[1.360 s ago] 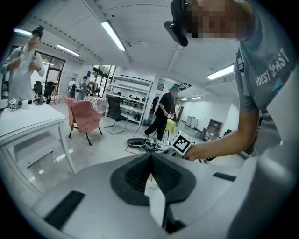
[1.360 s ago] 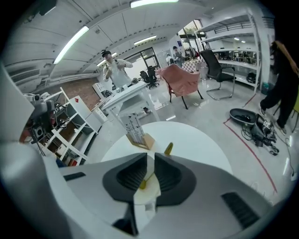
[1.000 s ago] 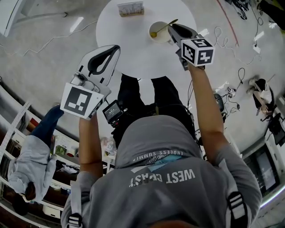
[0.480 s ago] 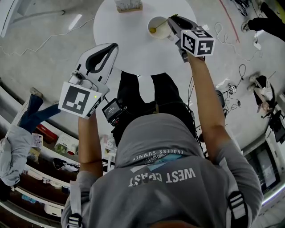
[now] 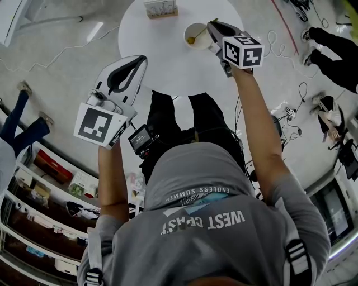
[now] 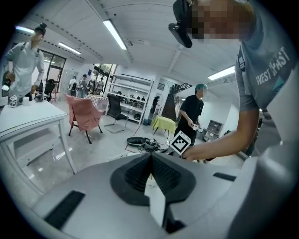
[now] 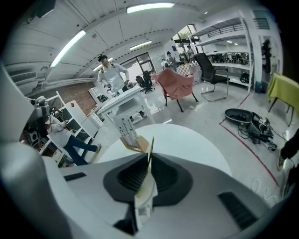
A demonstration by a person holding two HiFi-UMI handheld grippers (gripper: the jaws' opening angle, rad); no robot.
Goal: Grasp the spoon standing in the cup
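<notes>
1. Your right gripper [image 5: 212, 27] has its jaws clenched on the spoon's [image 5: 194, 38] handle. In the right gripper view the thin yellow handle [image 7: 151, 148] rises from between the pads. The grip sits high on the handle, probably so the jaws stay clear of the cup's rim.
2. The spoon leans in the cup [image 5: 193, 29], with its bowl down inside.
3. The cup stands on the round white table [image 5: 140, 50], on the right side as you see it.
4. Your left gripper [image 5: 141, 60] is closed on nothing, its pads pressed together [image 6: 150, 162]. It is parked by the table's near-left rim, well apart from the cup, so it leaves the right one room.
5. The card holder [image 5: 161, 9] at the far rim is well apart from the cup. The bare tabletop around the cup suggests a straight upward lift has room.
</notes>
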